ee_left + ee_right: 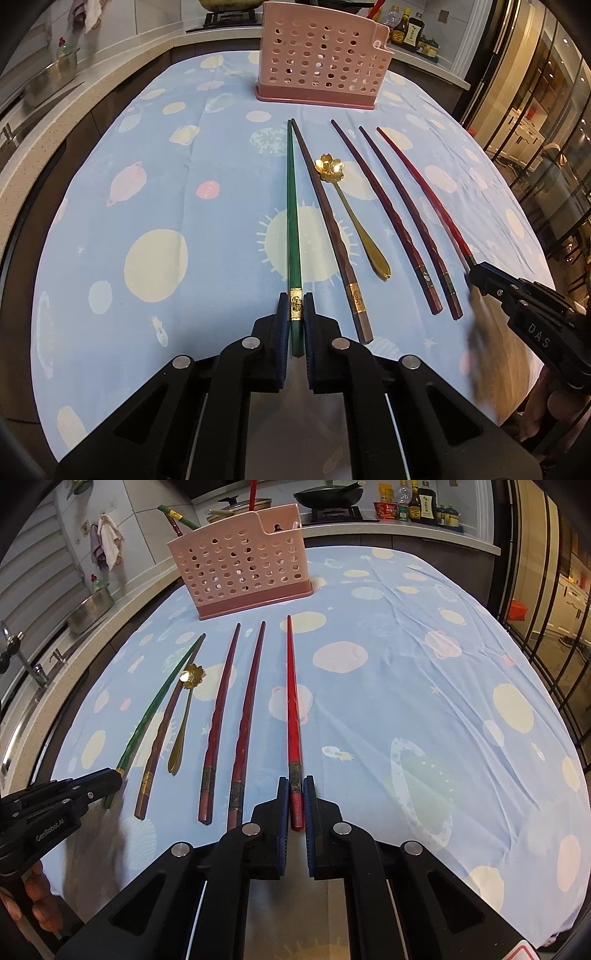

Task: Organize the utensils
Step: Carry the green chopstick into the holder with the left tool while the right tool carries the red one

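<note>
Several chopsticks and a gold flower spoon (334,173) lie side by side on the blue planet-print tablecloth (155,177). My left gripper (296,301) is shut on the thick end of the green chopstick (291,206), which still lies on the cloth. My right gripper (296,784) is shut on the thick end of the bright red chopstick (291,701), also lying flat. A brown chopstick (325,221) and two dark red chopsticks (391,218) lie between them. The pink perforated utensil holder (321,59) stands at the far end; chopsticks stick out of it in the right wrist view.
A kitchen counter with a metal pot (51,79) and sink runs along the left. Sauce bottles (417,502) and a stove with a pan (328,496) line the back counter. A dark railing (546,602) is on the right.
</note>
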`<state>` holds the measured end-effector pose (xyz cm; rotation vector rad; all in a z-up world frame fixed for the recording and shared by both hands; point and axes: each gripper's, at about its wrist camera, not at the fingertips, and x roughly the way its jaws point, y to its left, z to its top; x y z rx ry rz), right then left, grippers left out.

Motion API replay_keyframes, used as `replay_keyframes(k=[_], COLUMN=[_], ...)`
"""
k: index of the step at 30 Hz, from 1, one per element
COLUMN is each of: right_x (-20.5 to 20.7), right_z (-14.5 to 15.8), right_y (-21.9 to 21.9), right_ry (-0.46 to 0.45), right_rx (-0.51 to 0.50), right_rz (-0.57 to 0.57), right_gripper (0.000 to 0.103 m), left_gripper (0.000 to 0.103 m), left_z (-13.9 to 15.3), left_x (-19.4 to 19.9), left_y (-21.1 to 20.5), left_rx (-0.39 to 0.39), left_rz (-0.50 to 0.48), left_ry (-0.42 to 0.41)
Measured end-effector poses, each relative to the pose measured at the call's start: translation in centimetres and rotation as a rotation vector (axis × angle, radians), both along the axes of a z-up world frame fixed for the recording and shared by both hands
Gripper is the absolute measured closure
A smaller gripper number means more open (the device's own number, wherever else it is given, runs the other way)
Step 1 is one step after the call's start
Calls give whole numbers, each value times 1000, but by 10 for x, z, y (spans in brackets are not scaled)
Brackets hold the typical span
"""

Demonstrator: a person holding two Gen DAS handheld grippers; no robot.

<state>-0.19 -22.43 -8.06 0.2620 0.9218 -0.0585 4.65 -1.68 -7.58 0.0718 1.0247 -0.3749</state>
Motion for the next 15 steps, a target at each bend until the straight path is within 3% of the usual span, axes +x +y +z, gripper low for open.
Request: replay_keyframes(k=[7,15], right_x=[-7,-9], right_z=[20,65], right_y=[-4,-17], right_ry=[-48,-151], right_rx=[16,36], right_rz=[-11,-33], right_gripper=[96,96], left_gripper=[96,96], left_z=[20,62], left_x=[0,11], left_y=[10,25], left_rx=[-17,-48], left_rz=[32,84], left_ry=[-29,-102])
